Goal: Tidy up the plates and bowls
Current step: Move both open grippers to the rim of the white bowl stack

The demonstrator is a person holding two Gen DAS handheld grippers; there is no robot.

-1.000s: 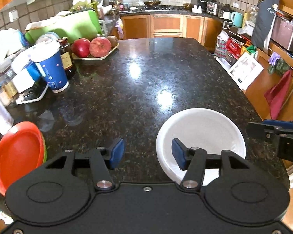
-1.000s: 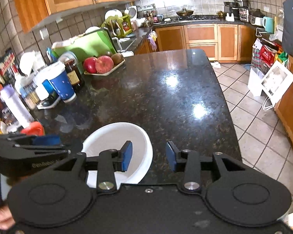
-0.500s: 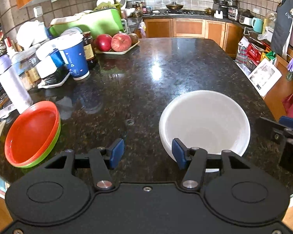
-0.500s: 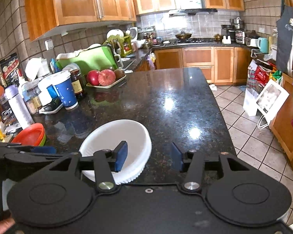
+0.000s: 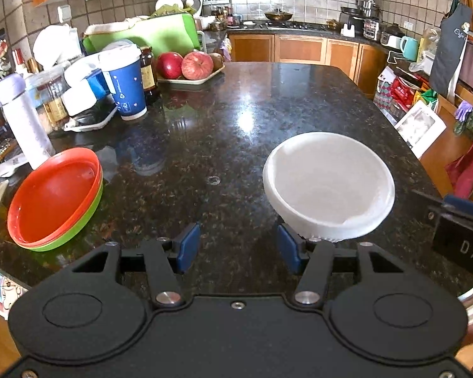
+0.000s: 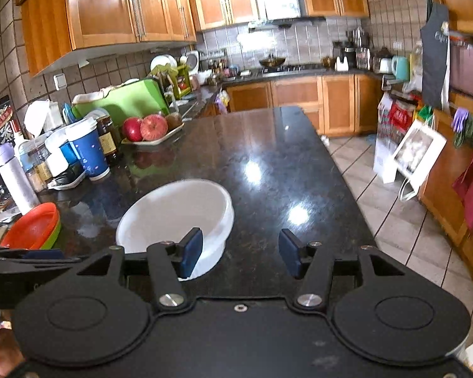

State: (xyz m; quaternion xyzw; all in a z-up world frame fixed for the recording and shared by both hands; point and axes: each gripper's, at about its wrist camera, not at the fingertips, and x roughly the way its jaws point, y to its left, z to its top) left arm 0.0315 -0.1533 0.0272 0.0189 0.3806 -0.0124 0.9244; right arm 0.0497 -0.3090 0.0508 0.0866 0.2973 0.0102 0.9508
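Observation:
A white bowl (image 5: 328, 186) stands on the black granite counter (image 5: 236, 119), just ahead and right of my open, empty left gripper (image 5: 238, 250). It also shows in the right wrist view (image 6: 173, 217), ahead and left of my open, empty right gripper (image 6: 241, 256), whose left fingertip overlaps its near rim in the image. An orange plate (image 5: 53, 195) lies stacked on a green plate (image 5: 78, 223) at the counter's near left; the stack also shows in the right wrist view (image 6: 31, 226).
Clutter lines the counter's left side: a blue paper cup (image 5: 124, 86), a pale bottle (image 5: 23, 123), jars, a tray of apples (image 5: 186, 66) and a green board (image 5: 148, 34). The counter's right edge drops to a tiled floor (image 6: 394, 208) with bags along the cabinets.
Both grippers have drawn back and risen, so the bowl and the orange and green plates appear farther off. The views have tilted up. Both stay open and empty.

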